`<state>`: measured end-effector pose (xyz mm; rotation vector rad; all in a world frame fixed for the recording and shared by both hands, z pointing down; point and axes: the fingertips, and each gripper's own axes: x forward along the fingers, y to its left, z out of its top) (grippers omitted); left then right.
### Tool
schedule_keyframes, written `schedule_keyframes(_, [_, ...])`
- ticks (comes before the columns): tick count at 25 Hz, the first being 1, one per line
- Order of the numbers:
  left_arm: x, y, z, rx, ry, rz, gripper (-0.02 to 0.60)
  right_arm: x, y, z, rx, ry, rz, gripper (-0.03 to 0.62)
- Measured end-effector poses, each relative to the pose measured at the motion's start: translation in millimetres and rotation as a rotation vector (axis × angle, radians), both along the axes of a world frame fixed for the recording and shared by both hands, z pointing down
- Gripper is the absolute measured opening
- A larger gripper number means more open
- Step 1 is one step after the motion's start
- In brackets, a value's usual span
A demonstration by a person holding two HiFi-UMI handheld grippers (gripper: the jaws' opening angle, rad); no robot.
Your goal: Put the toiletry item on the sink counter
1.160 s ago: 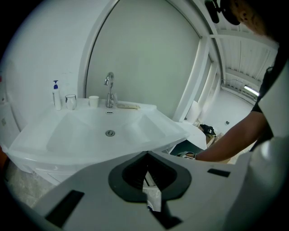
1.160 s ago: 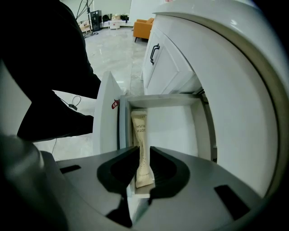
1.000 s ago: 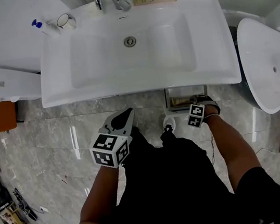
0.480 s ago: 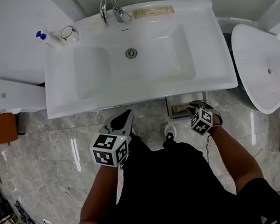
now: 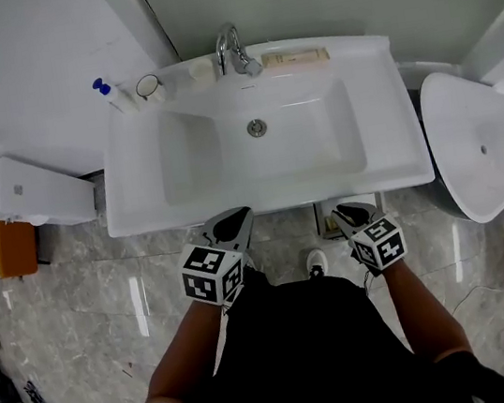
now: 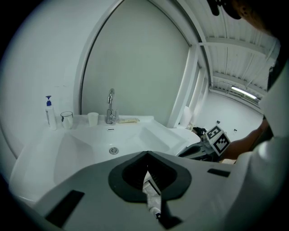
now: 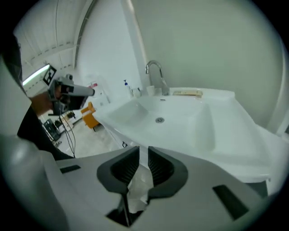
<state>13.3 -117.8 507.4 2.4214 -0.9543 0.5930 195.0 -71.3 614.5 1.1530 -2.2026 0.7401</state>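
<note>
My left gripper [image 5: 231,230] hovers just before the front rim of the white sink [image 5: 140,213]. Its jaws [image 6: 146,155] are shut on the flat end of a small white tube [image 6: 151,193]. My right gripper [image 5: 350,219] hangs at the same height to the right, also in front of the rim. In the right gripper view the gripper [image 7: 143,151] pinches a crinkled white packet [image 7: 137,185] between its ribbed pads. Both grippers point toward the basin [image 7: 160,119].
On the sink's back ledge stand a blue-capped pump bottle [image 5: 108,92], a glass [image 5: 149,87], a white cup [image 5: 201,71], the chrome tap [image 5: 234,51] and a flat beige bar [image 5: 296,57]. A toilet [image 5: 475,141] stands to the right, a white cabinet [image 5: 37,192] to the left.
The right gripper has come up from the low shelf under the sink to the sink's front rim. The sink now lies lower in the head view. The left gripper has hardly moved.
</note>
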Motion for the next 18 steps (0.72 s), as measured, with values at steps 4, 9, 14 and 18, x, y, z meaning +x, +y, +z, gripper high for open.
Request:
schedule_keyframes(4, [-13.7, -12.3, -3.5, 0.012, 0.012, 0.017, 0.000, -35.1, -19.7, -49.1, 0.073, -0.094, 0.037, 0.044])
schedule_keyframes(9, [-34.6, -27.7, -8.0, 0.022, 0.027, 0.037, 0.000, -63.7, -50.5, -87.3, 0.132, -0.138, 0.097, 0.011])
schedule_keyframes(14, [-56.7, -39.7, -11.9, 0.029, 0.034, 0.064, 0.000, -97.4, -69.6, -93.9, 0.131, -0.127, 0.084, 0.003])
schedule_keyframes(18, [-72.9, -45.3, -13.4, 0.037, 0.030, 0.098, 0.000, -116.0, -77.3, -93.6, 0.126, -0.103, 0.107, 0.003])
